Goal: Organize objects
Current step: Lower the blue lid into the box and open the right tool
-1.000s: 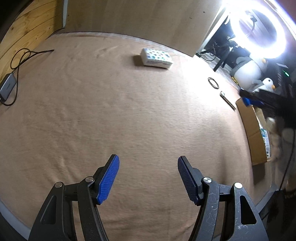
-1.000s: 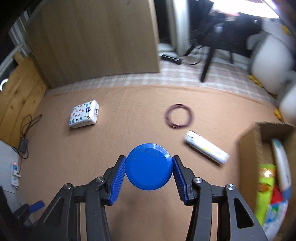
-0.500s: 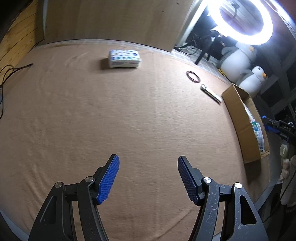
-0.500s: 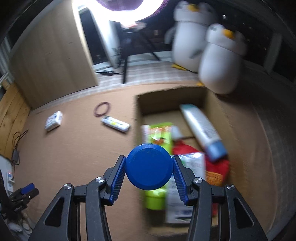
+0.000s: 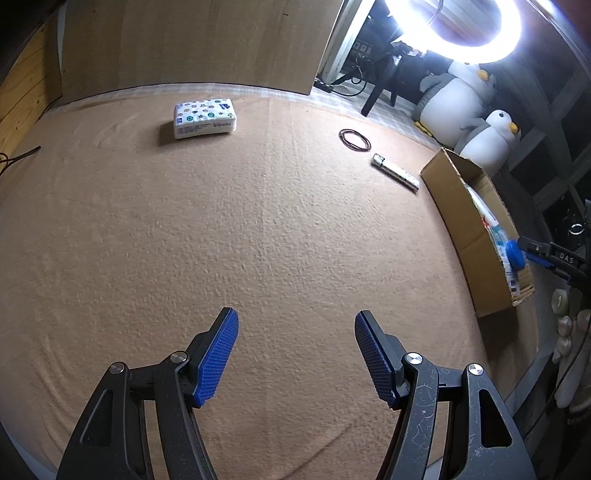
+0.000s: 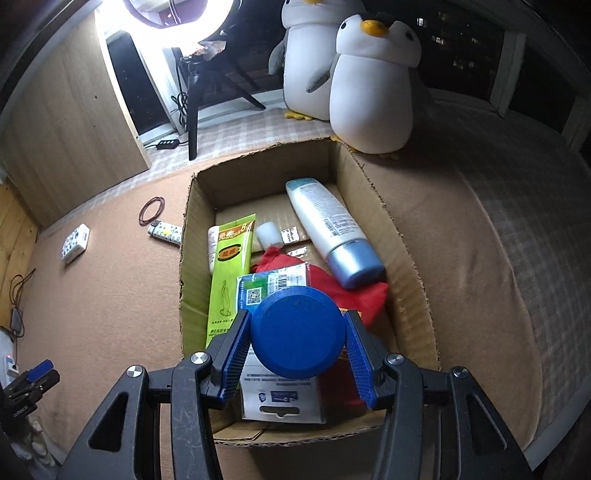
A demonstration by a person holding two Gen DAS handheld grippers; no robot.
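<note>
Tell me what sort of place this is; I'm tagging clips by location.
Likely a home room used for filming: a blanket-covered bed or mat, plush penguins beside it, and a ring light on a stand.

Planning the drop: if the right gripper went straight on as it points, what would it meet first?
Probably the white printed packet on the pile inside the open cardboard box; the right gripper holds the round blue container above it. Depth is unclear.

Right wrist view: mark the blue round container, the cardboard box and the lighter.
blue round container [image 6: 297, 333], right wrist view, centre of its round face, between the closed fingers.
cardboard box [image 6: 391, 225], right wrist view, inner face of its right wall.
lighter [image 6: 166, 231], right wrist view, middle of its patterned body.
</note>
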